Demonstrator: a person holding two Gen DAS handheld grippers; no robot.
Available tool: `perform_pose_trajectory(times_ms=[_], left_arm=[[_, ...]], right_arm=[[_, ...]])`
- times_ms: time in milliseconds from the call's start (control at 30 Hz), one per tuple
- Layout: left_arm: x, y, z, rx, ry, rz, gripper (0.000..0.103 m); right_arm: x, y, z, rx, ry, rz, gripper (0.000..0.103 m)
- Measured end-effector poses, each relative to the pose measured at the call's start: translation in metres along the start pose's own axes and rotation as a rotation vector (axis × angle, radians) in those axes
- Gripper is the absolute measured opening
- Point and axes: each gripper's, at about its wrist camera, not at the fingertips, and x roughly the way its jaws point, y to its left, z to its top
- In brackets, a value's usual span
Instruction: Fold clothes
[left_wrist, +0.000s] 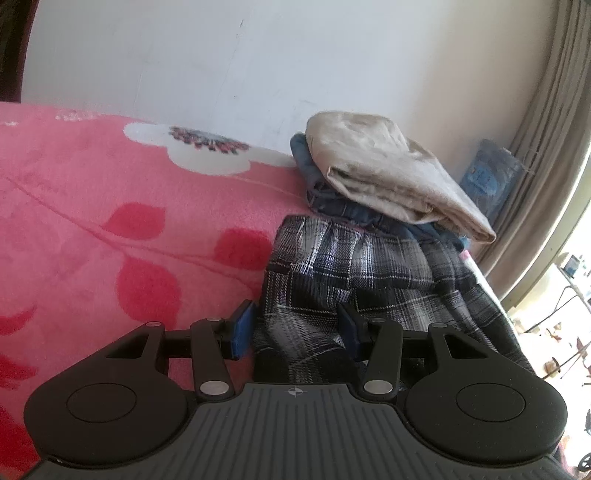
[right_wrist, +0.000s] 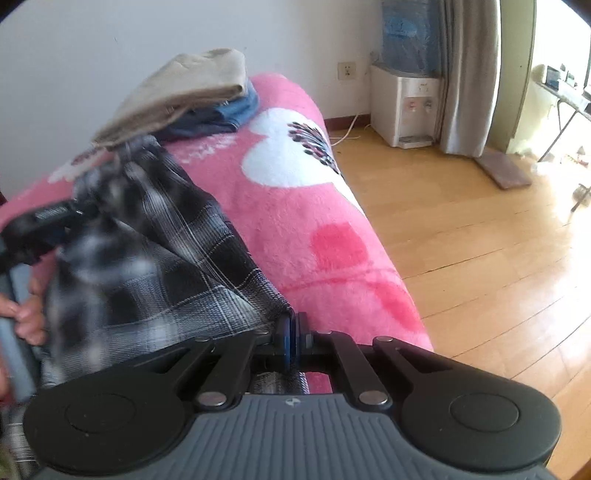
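Between the two claws the plaid shirt (right_wrist: 155, 236) stretches: right claw (right_wrist: 293, 332) pinched shut on its corner, left claw (left_wrist: 295, 328) gaping wide around its cloth.

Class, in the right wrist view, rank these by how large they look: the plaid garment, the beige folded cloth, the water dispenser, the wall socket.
1. Plaid garment, though it is nearest the camera.
2. Beige folded cloth.
3. Water dispenser, smaller, but farther away.
4. Wall socket.
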Motion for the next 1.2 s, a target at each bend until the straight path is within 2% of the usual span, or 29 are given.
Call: perform_pose_trajectory(times_ms=[100, 167, 233, 300, 467, 600, 700, 833, 1033, 1100, 1133, 1167, 1200], left_arm=[[-0.016, -0.003, 0.000, 0.037, -0.038, -0.004, 0.048], [-0.035, -0.011, -0.002, 0.095, -0.081, -0.014, 0.048], [-0.052, -0.022, -0.007, 0.161, -0.102, -0.038, 0.048], [-0.065, -0.037, -0.012, 0.236, -0.086, -0.097, 0.048], [-0.077, -0.086, -0.040, 0.420, 0.101, -0.325, 0.048], [-0.085, -0.119, -0.074, 0.548, 0.193, -0.403, 0.048], [-0.085, -0.135, -0.094, 0.618, 0.224, -0.403, 0.048], [-0.084, -0.142, -0.111, 0.702, 0.188, -0.363, 0.048], [-0.085, -0.145, -0.113, 0.713, 0.172, -0.335, 0.048], [-0.083, -0.147, -0.113, 0.715, 0.170, -0.322, 0.048], [-0.083, -0.149, -0.113, 0.716, 0.167, -0.315, 0.048], [-0.084, -0.150, -0.113, 0.717, 0.163, -0.309, 0.048], [-0.084, -0.151, -0.113, 0.719, 0.162, -0.303, 0.048]], right_arm=[[0.004, -0.008, 0.000, 0.036, 0.007, -0.003, 0.008], [0.007, -0.014, 0.000, 0.061, 0.011, -0.005, 0.034], [-0.012, -0.031, 0.000, 0.140, -0.018, 0.003, 0.039], [-0.033, -0.045, -0.004, 0.182, -0.026, 0.019, 0.039], [-0.078, -0.056, -0.030, 0.123, 0.041, 0.040, 0.039], [-0.105, -0.048, -0.069, 0.012, 0.126, 0.054, 0.039], [-0.123, -0.045, -0.101, -0.022, 0.170, 0.052, 0.037], [-0.145, -0.050, -0.139, -0.031, 0.187, 0.022, 0.033], [-0.157, -0.055, -0.175, -0.076, 0.188, -0.012, 0.031], [-0.155, -0.056, -0.185, -0.087, 0.179, -0.029, 0.027], [-0.154, -0.058, -0.189, -0.084, 0.174, -0.033, 0.021], [-0.155, -0.057, -0.190, -0.083, 0.165, -0.038, 0.009], [-0.156, -0.057, -0.191, -0.082, 0.156, -0.043, 0.004]])
